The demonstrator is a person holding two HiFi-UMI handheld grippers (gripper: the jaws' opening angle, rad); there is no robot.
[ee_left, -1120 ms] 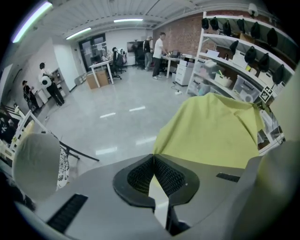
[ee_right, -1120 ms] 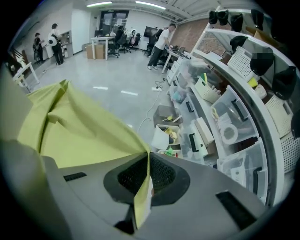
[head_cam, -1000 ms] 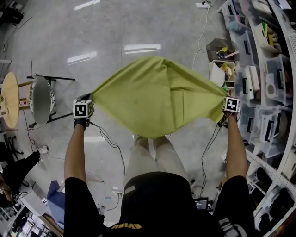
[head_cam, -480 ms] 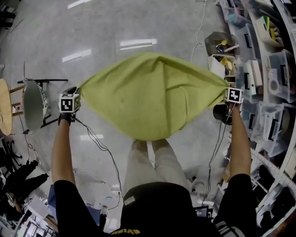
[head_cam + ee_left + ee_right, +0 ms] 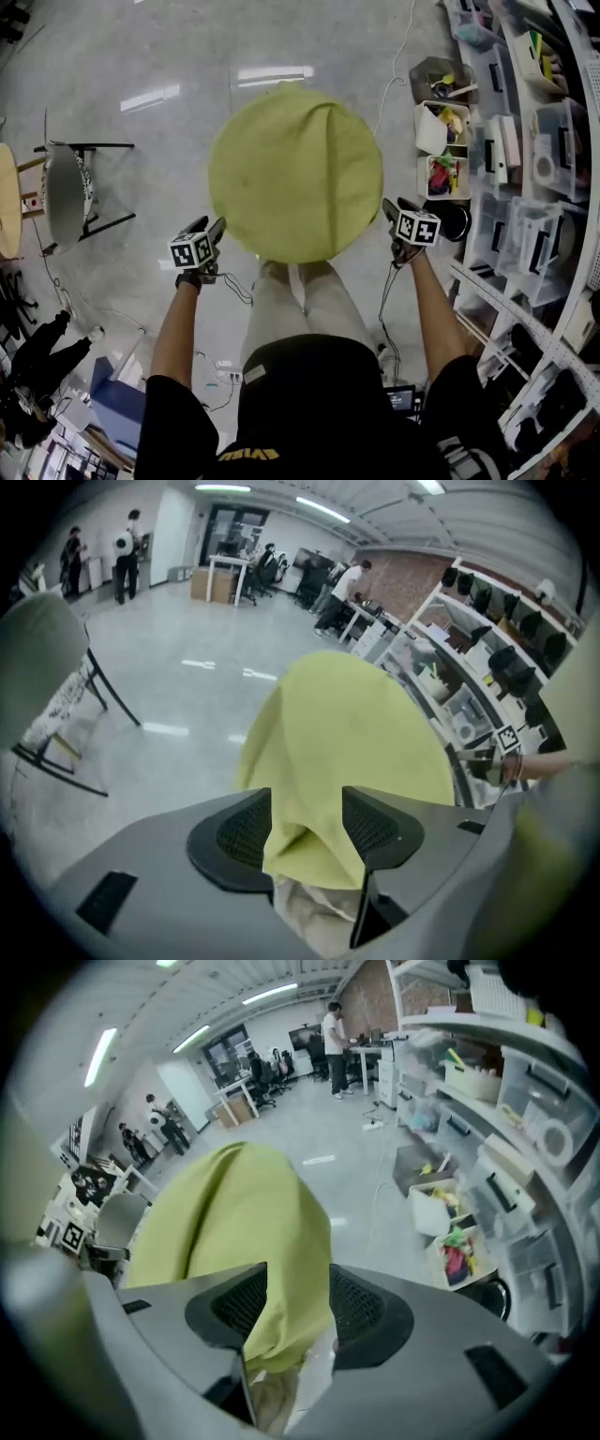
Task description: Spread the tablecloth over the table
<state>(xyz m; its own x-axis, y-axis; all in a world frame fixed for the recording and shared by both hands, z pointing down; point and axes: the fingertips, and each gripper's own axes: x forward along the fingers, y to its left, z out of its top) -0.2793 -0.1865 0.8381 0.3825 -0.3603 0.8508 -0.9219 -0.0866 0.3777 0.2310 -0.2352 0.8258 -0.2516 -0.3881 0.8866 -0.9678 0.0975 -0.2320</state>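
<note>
Tablecloth (image 5: 295,173) lies spread, plain yellow-green; yellow shirt lettering (image 5: 251,457) is cut off.

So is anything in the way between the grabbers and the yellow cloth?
No, nothing visible does. The yellow cloth hangs right between the jaws of the left gripper and of the right gripper. Both pairs of jaws have just been opening and stand apart, not squeezing it.

A yellow-green tablecloth (image 5: 295,173) lies spread over the round desk, hiding its top completely. The desk stands on a glossy grey floor (image 5: 141,56).
</note>
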